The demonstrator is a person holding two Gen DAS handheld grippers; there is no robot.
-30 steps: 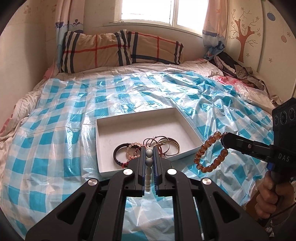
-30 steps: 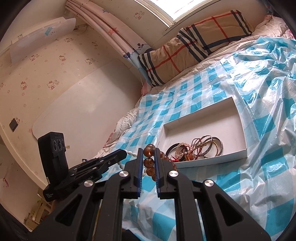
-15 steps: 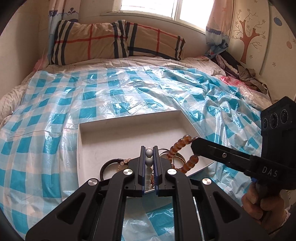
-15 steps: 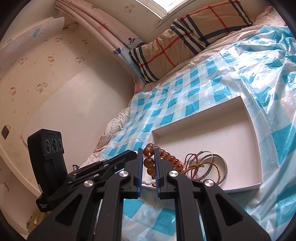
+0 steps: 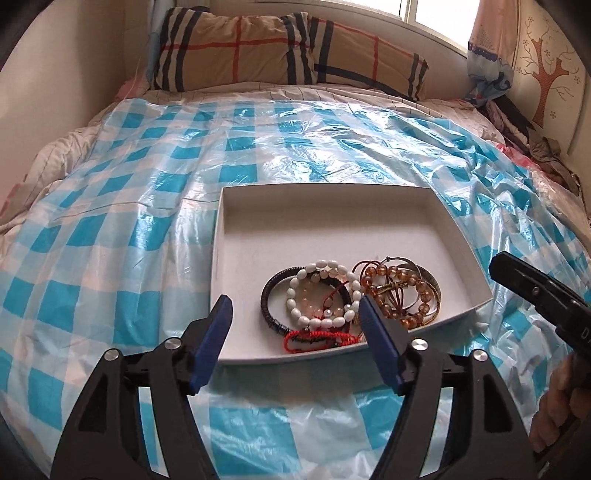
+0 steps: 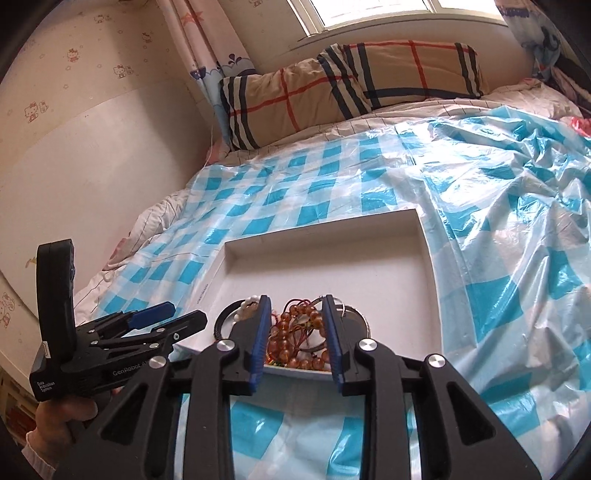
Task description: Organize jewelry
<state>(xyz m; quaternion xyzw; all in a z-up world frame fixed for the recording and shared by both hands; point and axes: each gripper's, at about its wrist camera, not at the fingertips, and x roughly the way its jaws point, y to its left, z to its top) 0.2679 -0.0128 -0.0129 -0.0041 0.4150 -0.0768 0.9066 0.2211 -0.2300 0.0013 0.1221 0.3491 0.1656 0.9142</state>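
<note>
Two grippers hung over the near edge of a shallow white tray (image 5: 458, 236) that lay on a blue-checked plastic sheet (image 5: 110, 258) spread over a bed. The left gripper (image 5: 293, 314) had just been opening; its blue-padded jaws stood wide apart with nothing between them, and the white bead bracelet (image 5: 323, 291) lay flat in the tray below, free of the pads. That bracelet rested on a dark cord bracelet (image 5: 271, 295) and a pink bead strand, with a red string (image 5: 314, 336) at the tray's near wall.

The right gripper (image 6: 295, 325) had also just been opening. Its jaws stood partly apart and gripped nothing; the amber bead bracelet (image 6: 295, 332) showed between them but lay in the tray, on top of thin metal bangles (image 5: 424, 273). In the left view the amber beads sat just right of the white ones, touching the pile.

All jewelry occupied the tray's near half; the far half was bare card. A hand (image 6: 62, 417) held the left gripper's handle at the lower left of the right view. Two plaid pillows (image 5: 288, 55) leaned at the head of the bed under a window (image 6: 369, 14).
</note>
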